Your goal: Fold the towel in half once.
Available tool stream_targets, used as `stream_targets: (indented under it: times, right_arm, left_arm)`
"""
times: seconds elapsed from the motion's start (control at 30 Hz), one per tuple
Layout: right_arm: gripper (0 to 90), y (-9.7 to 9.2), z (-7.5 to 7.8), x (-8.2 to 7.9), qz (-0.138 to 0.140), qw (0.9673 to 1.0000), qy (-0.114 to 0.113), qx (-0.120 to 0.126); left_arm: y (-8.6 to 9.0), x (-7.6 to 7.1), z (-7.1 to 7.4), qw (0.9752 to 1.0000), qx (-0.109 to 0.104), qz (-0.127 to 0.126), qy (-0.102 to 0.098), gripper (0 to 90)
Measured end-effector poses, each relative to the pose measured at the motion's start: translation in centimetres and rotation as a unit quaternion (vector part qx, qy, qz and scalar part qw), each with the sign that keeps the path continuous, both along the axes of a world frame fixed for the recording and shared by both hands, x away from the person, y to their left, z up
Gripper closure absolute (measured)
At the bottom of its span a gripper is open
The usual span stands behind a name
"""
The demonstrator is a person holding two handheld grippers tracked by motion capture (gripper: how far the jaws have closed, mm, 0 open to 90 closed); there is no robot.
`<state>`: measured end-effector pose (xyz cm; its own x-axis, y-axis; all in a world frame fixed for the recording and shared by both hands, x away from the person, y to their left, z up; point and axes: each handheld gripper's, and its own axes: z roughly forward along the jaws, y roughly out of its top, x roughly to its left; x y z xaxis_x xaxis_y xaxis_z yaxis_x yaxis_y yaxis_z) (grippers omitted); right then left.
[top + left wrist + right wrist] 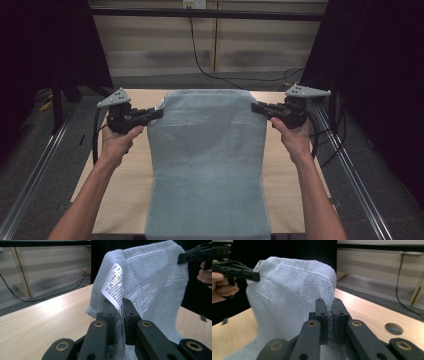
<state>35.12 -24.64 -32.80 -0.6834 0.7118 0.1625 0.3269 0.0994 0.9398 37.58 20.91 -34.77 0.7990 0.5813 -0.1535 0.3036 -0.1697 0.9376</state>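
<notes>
A light blue-grey towel (207, 165) hangs stretched between both grippers, its far edge lifted and its near end draped over the table's front edge. My left gripper (159, 113) is shut on the towel's far left corner; in the left gripper view the jaws pinch the towel (152, 285) beside its white care label (114, 286). My right gripper (255, 107) is shut on the far right corner, and the right gripper view has the towel (287, 295) edge clamped between the jaws. Each gripper view also catches the other gripper holding its corner.
The wooden table (130, 175) lies under the towel, with a round hole (394, 328) in its top near the right gripper. Metal rails (35, 175) run along both sides of the table. A black cable (200, 62) trails down the back wall.
</notes>
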Motion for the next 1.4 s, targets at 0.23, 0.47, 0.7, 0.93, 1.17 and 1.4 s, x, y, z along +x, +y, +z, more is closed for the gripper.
stream_targets:
  times: [0.23, 0.47, 0.7, 0.93, 1.17, 1.4]
  right_arm:
    - [85.6, 0.0, -1.1, -3.7, 0.022, 0.9996, 0.008, -0.018]
    - [85.6, 0.6, -2.8, -7.8, 0.041, 0.9976, 0.025, -0.050]
    - [85.6, 0.6, -5.9, -10.8, 0.055, 0.9934, 0.067, -0.075]
    - [85.5, 0.4, -10.2, -12.2, 0.043, 0.9885, 0.110, -0.094]
    - [85.3, 1.1, -12.9, -13.1, 0.049, 0.9811, 0.144, -0.119]
    - [85.3, 1.9, -15.2, -13.2, 0.056, 0.9731, 0.171, -0.143]
  left_arm:
    - [0.4, -3.6, -0.8, 0.9995, 0.017, -0.026, -0.002, 83.5]
    - [0.7, -6.4, -3.0, 0.9987, 0.035, -0.033, 0.019, 83.5]
    - [0.4, -9.0, -4.7, 0.9956, 0.073, -0.049, 0.032, 83.5]
    - [-0.5, -10.5, -10.1, 0.9868, 0.109, -0.066, 0.100, 83.4]
    - [-0.2, -11.7, -12.3, 0.9794, 0.119, -0.082, 0.142, 83.3]
    - [-0.4, -12.1, -14.2, 0.9725, 0.145, -0.084, 0.162, 83.3]
